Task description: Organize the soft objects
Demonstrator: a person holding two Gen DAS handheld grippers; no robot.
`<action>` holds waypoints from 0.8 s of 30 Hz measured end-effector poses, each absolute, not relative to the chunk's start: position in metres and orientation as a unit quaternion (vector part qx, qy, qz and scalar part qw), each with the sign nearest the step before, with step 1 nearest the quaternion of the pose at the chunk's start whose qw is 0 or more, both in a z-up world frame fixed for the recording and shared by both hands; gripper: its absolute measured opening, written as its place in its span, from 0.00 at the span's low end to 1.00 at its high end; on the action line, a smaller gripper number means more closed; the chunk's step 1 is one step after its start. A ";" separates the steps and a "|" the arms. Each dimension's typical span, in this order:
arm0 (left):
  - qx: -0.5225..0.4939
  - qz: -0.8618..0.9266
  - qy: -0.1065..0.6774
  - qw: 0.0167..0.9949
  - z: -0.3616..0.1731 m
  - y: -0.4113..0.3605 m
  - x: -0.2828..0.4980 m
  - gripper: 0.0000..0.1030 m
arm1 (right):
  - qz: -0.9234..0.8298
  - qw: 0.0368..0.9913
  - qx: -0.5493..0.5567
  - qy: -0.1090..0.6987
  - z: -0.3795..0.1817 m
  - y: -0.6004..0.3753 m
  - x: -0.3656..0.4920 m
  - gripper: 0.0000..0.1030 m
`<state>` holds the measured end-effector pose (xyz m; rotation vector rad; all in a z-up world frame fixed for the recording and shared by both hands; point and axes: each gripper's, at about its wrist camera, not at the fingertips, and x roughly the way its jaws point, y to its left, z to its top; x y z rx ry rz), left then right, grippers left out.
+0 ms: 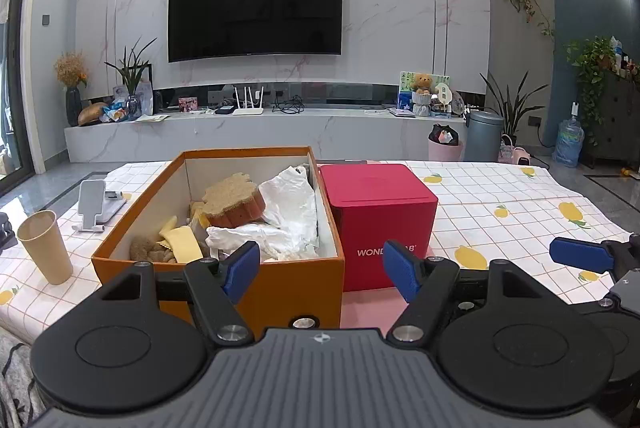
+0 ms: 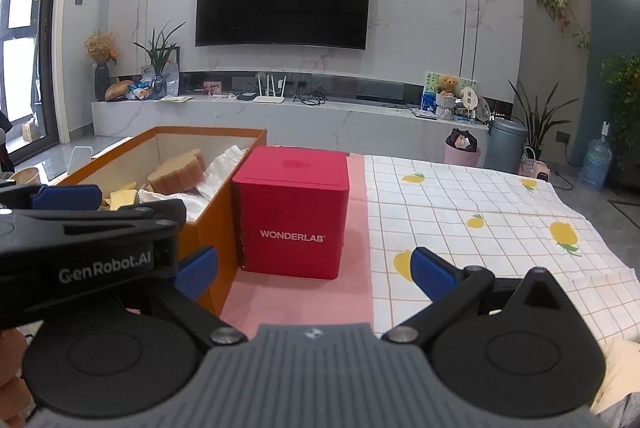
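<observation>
An orange box [image 1: 280,292] on the table holds soft things: a tan-and-orange sponge [image 1: 234,201], crumpled white cloth [image 1: 288,216], a yellow cloth [image 1: 182,242] and a brown fuzzy item [image 1: 146,248]. The box also shows in the right wrist view [image 2: 208,224]. My left gripper [image 1: 322,268] is open and empty, just in front of the box's near right corner. My right gripper [image 2: 314,268] is open and empty, in front of a red WONDERLAB box [image 2: 294,216]. One blue pad of the right gripper's fingers [image 1: 580,256] shows at the right of the left wrist view.
The red box [image 1: 380,224] stands against the orange box's right side on a pink mat [image 2: 300,300]. A paper cup [image 1: 46,246] and a white phone stand [image 1: 96,203] sit left of the orange box. A lemon-print checked tablecloth [image 2: 480,220] covers the table to the right.
</observation>
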<state>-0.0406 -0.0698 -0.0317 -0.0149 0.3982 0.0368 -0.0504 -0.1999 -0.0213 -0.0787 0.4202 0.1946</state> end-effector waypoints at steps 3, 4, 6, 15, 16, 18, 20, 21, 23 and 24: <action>-0.006 0.020 0.198 0.980 -0.033 -0.070 -0.040 0.80 | 0.095 0.972 -0.041 0.209 -0.022 -0.200 -0.049 0.97; -0.007 0.019 0.198 0.980 -0.032 -0.070 -0.040 0.80 | 0.095 0.973 -0.041 0.209 -0.022 -0.201 -0.049 0.97; -0.007 0.019 0.199 0.980 -0.032 -0.070 -0.040 0.80 | 0.095 0.972 -0.041 0.209 -0.023 -0.201 -0.049 0.97; -0.018 0.013 0.204 0.979 -0.034 -0.071 -0.041 0.80 | 0.104 0.972 -0.026 0.211 -0.024 -0.204 -0.049 0.97; -0.018 0.013 0.203 0.979 -0.034 -0.071 -0.041 0.80 | 0.103 0.972 -0.026 0.210 -0.024 -0.204 -0.049 0.97; -0.018 0.013 0.203 0.979 -0.033 -0.071 -0.041 0.80 | 0.104 0.972 -0.026 0.209 -0.024 -0.204 -0.049 0.97; -0.018 0.013 0.203 0.979 -0.033 -0.071 -0.041 0.80 | 0.103 0.972 -0.026 0.208 -0.024 -0.205 -0.049 0.97; -0.017 0.014 0.202 0.979 -0.033 -0.071 -0.041 0.80 | 0.101 0.973 -0.025 0.207 -0.025 -0.205 -0.050 0.97; -0.013 0.016 0.200 0.980 -0.032 -0.072 -0.042 0.80 | 0.101 0.973 -0.028 0.206 -0.025 -0.204 -0.051 0.97; -0.011 0.017 0.199 0.980 -0.032 -0.072 -0.042 0.80 | 0.101 0.973 -0.029 0.206 -0.025 -0.204 -0.050 0.97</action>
